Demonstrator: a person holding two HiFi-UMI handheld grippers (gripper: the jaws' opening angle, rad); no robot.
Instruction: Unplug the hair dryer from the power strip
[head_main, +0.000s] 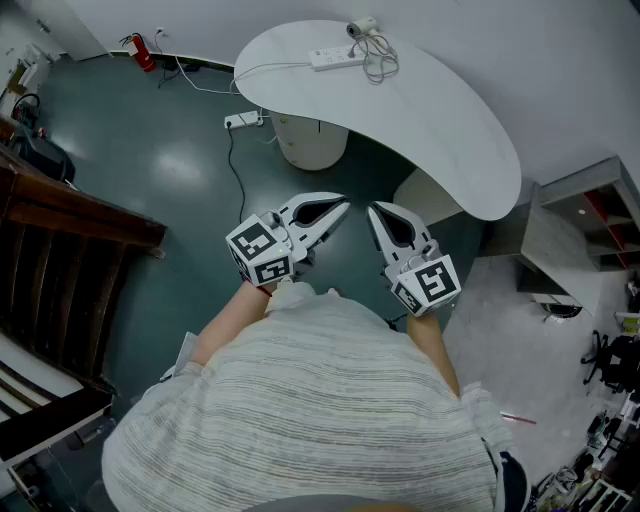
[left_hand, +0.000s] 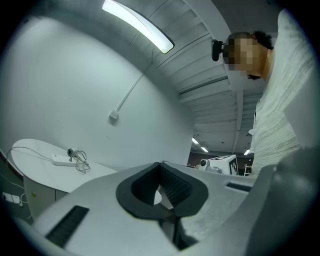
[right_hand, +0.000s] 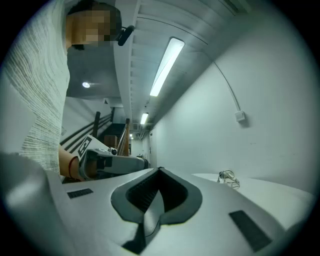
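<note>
White power strip (head_main: 337, 59) lies crosswise on table (head_main: 450, 130).

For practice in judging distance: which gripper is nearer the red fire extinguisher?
Left. The left gripper is on the side of the extinguisher, though far from it; the right gripper lies beyond the left one, farther off.

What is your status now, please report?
Left gripper and right gripper shut, empty, held level before the body. Hair dryer beside power strip on far table end, untouched. Nothing in the way.
</note>
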